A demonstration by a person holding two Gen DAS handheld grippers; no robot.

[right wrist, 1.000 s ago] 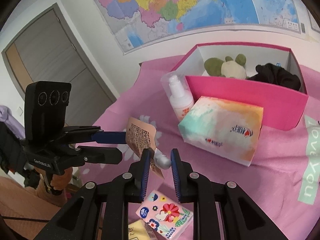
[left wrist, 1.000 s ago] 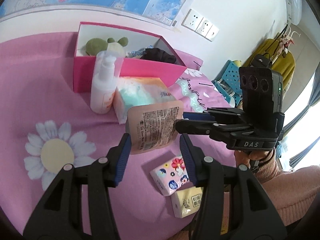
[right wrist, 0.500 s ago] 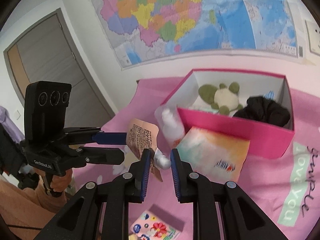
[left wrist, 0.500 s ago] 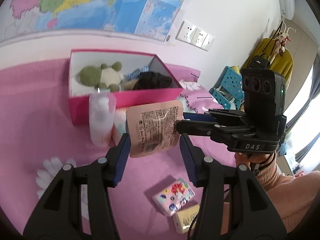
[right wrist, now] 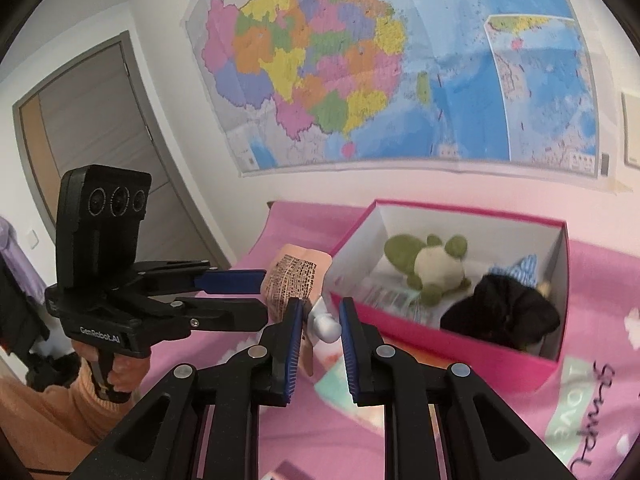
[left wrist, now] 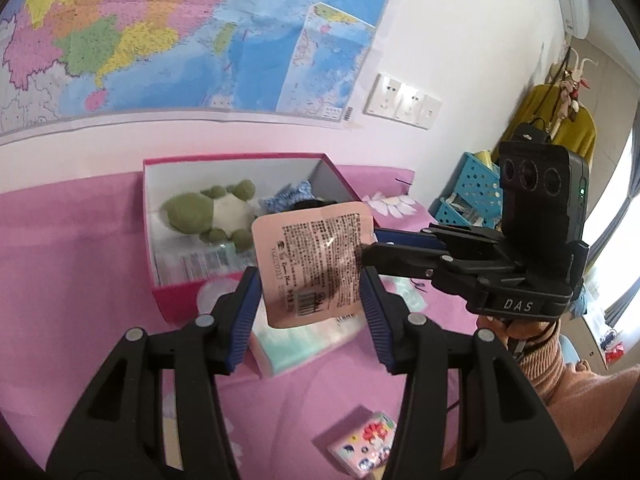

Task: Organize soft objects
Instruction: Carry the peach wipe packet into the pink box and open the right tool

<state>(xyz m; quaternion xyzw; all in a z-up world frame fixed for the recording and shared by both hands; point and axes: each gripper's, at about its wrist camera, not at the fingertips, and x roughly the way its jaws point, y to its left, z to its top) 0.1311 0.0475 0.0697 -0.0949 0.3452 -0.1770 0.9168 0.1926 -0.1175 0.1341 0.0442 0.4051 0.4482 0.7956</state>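
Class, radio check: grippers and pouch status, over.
Left gripper shut on peach spouted plastic pouch. Right gripper clamps its white cap. Pink cardboard box ahead.

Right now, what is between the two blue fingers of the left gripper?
In the left wrist view, the pink pouch hangs between the left gripper fingers.

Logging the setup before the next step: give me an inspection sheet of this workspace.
Surface: pink bedsheet.
Job's things: pink pouch held up near the pink box; the box holds a plush turtle and black cloth.
Clutter: tissue pack, sticker packet, blurred bottle.
Grippers: left gripper shut on the pouch's sides; right gripper shut on its white cap.
Cables: nothing seen.
Surroundings: wall map, sockets, door, blue crate.
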